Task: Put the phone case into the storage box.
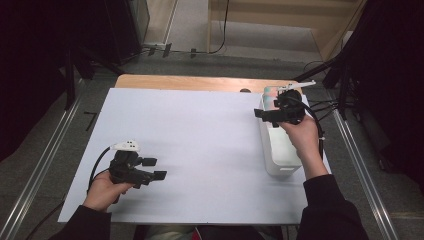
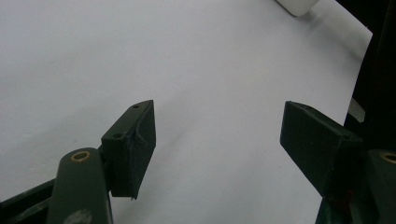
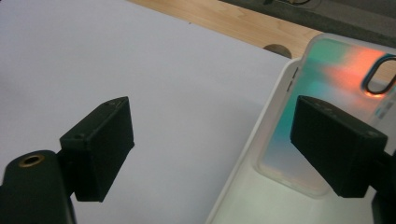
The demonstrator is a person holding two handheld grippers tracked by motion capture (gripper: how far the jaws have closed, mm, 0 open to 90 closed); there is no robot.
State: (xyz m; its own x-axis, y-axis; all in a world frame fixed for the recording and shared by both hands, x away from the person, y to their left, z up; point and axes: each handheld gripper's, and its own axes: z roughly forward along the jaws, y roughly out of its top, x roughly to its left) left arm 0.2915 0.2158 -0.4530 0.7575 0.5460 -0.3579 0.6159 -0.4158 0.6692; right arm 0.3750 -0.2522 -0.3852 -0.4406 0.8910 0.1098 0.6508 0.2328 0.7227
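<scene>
An iridescent phone case leans inside a white tray at the right of the table, its camera cut-out at the top. In the high view the phone case shows at the far end of the tray. My right gripper hovers over that end. Its jaws stand apart: in the right gripper view the right gripper has one jaw over the white sheet and the other in front of the case, gripping nothing. My left gripper is held low at the front left, and the left gripper is open over bare sheet.
A large white sheet covers most of the wooden table, which shows as a strip along the far edge with a small round hole. Dark stands and cables flank the table on both sides.
</scene>
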